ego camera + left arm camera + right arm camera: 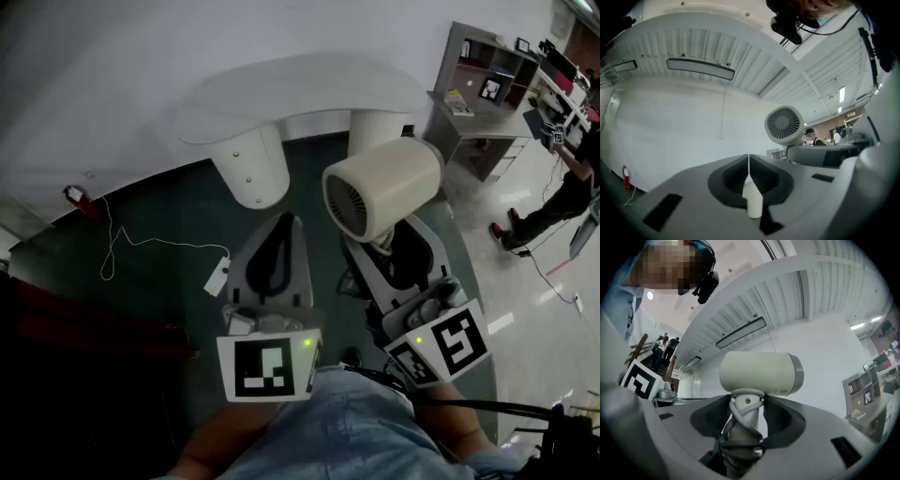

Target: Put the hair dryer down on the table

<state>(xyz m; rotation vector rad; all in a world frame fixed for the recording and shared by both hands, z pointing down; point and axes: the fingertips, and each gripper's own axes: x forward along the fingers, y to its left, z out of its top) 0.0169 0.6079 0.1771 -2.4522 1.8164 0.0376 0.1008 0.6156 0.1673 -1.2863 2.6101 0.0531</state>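
A cream hair dryer [384,192] is held upright by its handle, with its grille toward me. My right gripper [382,251] is shut on that handle, which has the grey cord wound around it. In the right gripper view the hair dryer [759,373] barrel sits just above the gripper [746,416]. My left gripper [279,246] is shut and holds nothing, left of the dryer and apart from it. The left gripper view shows the gripper [749,161] closed, with the hair dryer [784,124] to its right. The white table [309,89] lies beyond both grippers.
Two round white pedestal legs [251,164] stand under the table top. A white cable with an adapter [217,277] lies on the dark floor at left, near a red object [75,197]. A grey shelf unit [478,94] and a standing person [562,192] are at right.
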